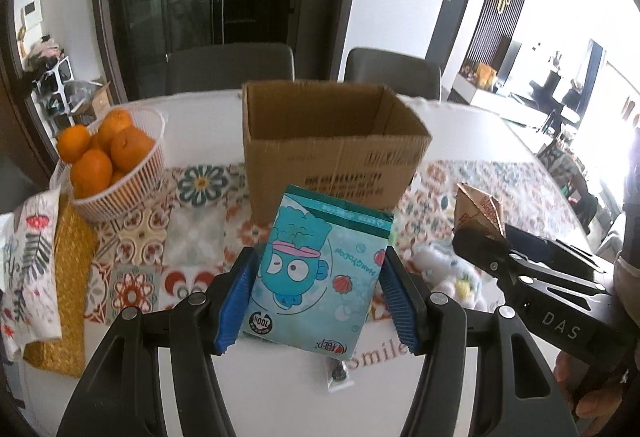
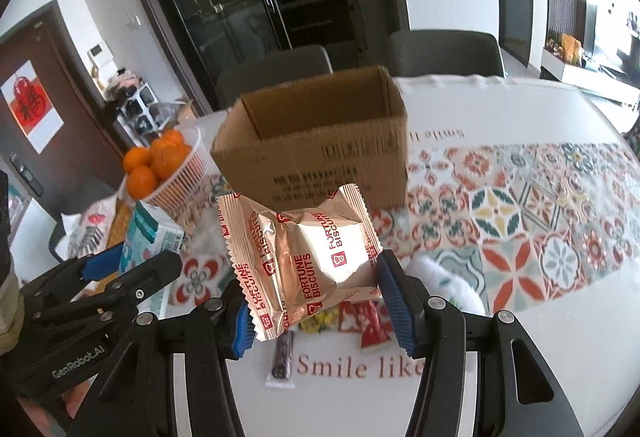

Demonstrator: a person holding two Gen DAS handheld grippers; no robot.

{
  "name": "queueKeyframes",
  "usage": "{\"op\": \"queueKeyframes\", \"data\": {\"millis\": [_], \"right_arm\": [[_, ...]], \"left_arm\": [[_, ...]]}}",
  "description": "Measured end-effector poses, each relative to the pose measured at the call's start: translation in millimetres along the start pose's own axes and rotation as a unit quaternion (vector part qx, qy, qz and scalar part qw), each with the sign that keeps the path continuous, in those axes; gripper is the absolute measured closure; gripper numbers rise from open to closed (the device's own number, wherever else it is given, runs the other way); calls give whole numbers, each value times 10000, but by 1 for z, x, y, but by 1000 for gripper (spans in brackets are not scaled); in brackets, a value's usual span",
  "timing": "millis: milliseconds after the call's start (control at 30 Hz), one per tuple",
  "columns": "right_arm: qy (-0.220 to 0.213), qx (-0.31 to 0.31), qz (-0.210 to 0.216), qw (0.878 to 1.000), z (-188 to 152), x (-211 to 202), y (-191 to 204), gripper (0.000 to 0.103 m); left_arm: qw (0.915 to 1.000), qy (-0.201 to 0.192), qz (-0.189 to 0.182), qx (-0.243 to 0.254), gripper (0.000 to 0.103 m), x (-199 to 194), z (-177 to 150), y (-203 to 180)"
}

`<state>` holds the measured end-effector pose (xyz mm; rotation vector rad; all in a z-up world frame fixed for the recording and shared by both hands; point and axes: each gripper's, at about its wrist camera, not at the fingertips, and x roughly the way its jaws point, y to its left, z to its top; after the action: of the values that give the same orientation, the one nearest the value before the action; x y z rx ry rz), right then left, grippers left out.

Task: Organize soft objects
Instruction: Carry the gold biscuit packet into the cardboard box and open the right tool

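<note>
I hold two packets clear of the table, both short of the open cardboard box (image 1: 332,145), which lies straight ahead of each gripper near the table's far edge.

Left to right:

1. Basket of oranges (image 1: 120,165): near the far left edge of the table, left of the box and apart from it. I judge it outside both paths.
2. Left gripper (image 1: 318,295): pads pinching the blue tissue pack (image 1: 316,273) across its width; the pack's long axis points at the box's near wall.
3. Right gripper (image 2: 316,301): pads clamped on the fortune biscuit packet (image 2: 304,257), which bulges between them. The box (image 2: 316,149) stands directly beyond it, mouth up.
4. On the table below the packets: a white plush item (image 1: 452,273) and a small dark sachet (image 2: 282,357).

Judgement: each packet must rise above the box's near wall before release. Both grippers stand about equally near. They sit close side by side, so I would enter one at a time.
</note>
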<state>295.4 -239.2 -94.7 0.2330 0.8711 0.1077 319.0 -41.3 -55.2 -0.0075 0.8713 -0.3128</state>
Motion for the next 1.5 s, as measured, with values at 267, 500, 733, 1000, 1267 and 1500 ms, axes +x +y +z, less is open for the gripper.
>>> {"op": "queueKeyframes", "data": {"millis": [267,500,733,1000,1267,1500], "right_arm": [[-274,-60,184,9994,38,-2,0,48],[-420,-172,174,9988,74,1,3,48],[-523,-307,189,9980,107,9,2,48],[-274,-155,319,9990,144,48,-3,48],[179,-228,297,9991,171,96,-3,48],[439,-321,167,9984,180,124,1,26]], "left_arm": [[9996,-248,113,70,42,2,38,-3],[9989,-428,186,107,43,7,69,-2],[9984,-512,190,157,52,18,99,1],[10000,-27,8,16,71,71,141,15],[9991,282,305,-50,72,101,161,28],[9970,238,722,-119,32,107,164,42]]}}
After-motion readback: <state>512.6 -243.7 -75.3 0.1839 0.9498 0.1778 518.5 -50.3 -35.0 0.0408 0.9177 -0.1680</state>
